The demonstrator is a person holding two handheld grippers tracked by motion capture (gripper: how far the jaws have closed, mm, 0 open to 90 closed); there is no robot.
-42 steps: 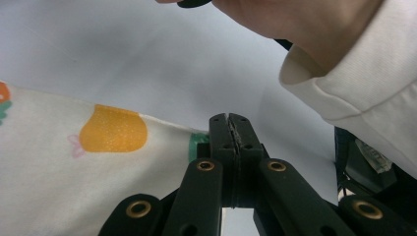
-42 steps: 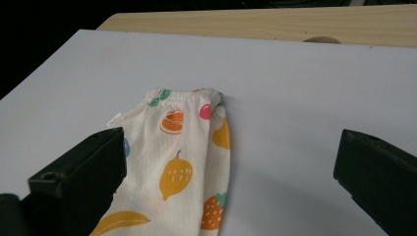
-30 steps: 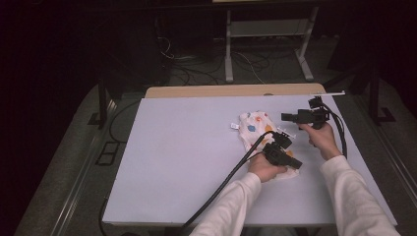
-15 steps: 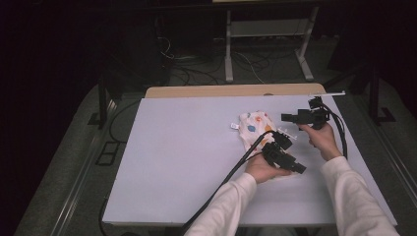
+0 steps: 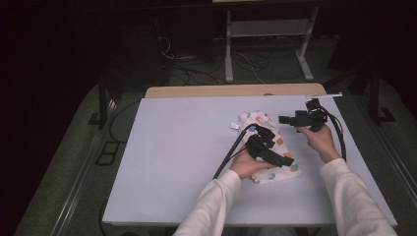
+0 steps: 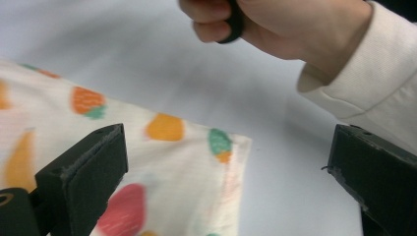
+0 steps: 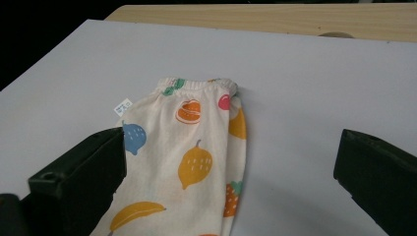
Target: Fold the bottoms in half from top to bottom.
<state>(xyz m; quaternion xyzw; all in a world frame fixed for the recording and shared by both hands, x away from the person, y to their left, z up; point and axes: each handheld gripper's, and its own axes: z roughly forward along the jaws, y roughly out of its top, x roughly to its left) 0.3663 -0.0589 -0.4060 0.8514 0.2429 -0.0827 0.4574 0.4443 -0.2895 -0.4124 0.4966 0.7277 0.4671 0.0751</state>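
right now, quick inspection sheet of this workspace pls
surface: pale table top, flat, with a wooden strip along its far edge
job's things: folded fruit-print cloth lying flat, elastic edge away from the person, small label on its side
clutter: nothing seen
grippers: left gripper has just been opening, jaws wide over the cloth's corner, nothing pressed between them; right gripper open, held above the table, aimed at the cloth
cables: black cable trails from the left gripper toward the person; another loops from the right gripper
surroundings: dark room, metal stand legs and loose wires on the floor behind
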